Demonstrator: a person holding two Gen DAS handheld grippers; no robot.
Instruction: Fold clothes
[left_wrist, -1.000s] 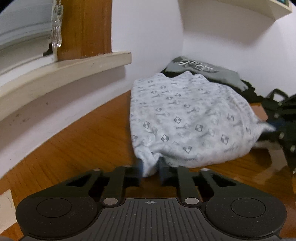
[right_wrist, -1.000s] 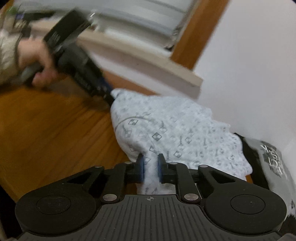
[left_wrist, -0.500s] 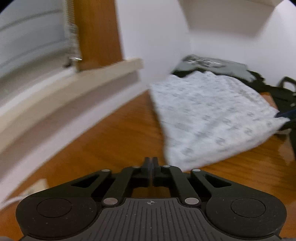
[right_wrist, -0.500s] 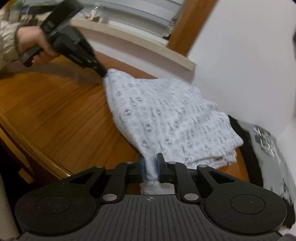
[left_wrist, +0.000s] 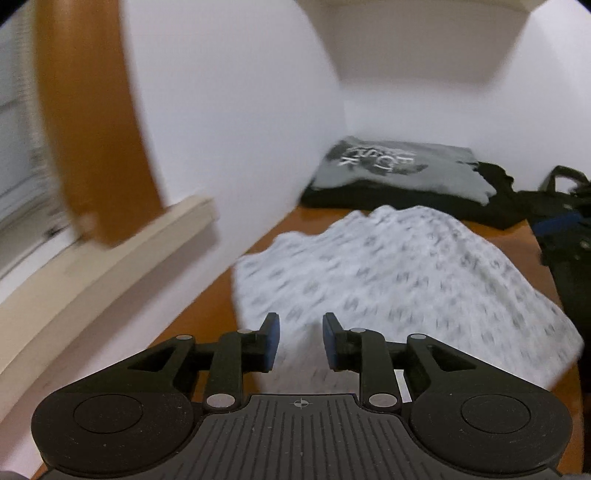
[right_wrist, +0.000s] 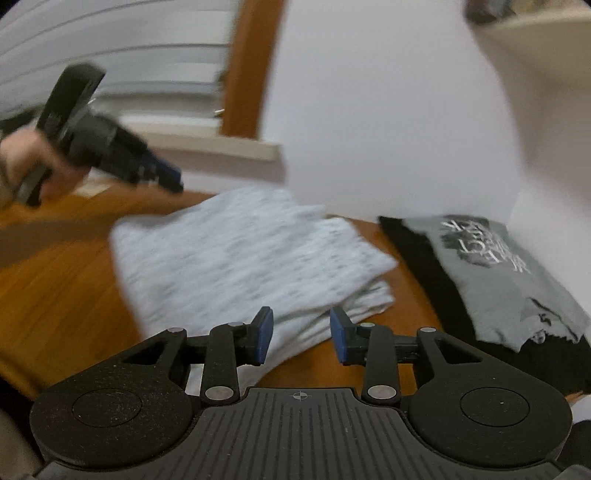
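Note:
A folded white garment with a small grey print (left_wrist: 399, 273) (right_wrist: 236, 258) lies on the wooden table (left_wrist: 207, 306) (right_wrist: 55, 295). My left gripper (left_wrist: 300, 325) hovers open over its near edge with nothing between the fingers. My right gripper (right_wrist: 301, 326) is open too, just above the garment's near corner and holding nothing. In the right wrist view the left gripper (right_wrist: 162, 177) shows at the far left edge of the garment, held by a hand (right_wrist: 26, 162). Both views are blurred by motion.
A folded grey printed shirt (left_wrist: 402, 170) (right_wrist: 506, 273) lies on black clothing (left_wrist: 491, 210) (right_wrist: 436, 284) in the corner against the white wall. A beige window sill (left_wrist: 110, 254) and a wooden frame (left_wrist: 92, 122) run along the left. A dark bag (left_wrist: 565, 221) sits right.
Both grippers have let go of the white garment and opened. The garment now lies folded flat, and both grippers have swung towards the corner where the grey shirt lies.

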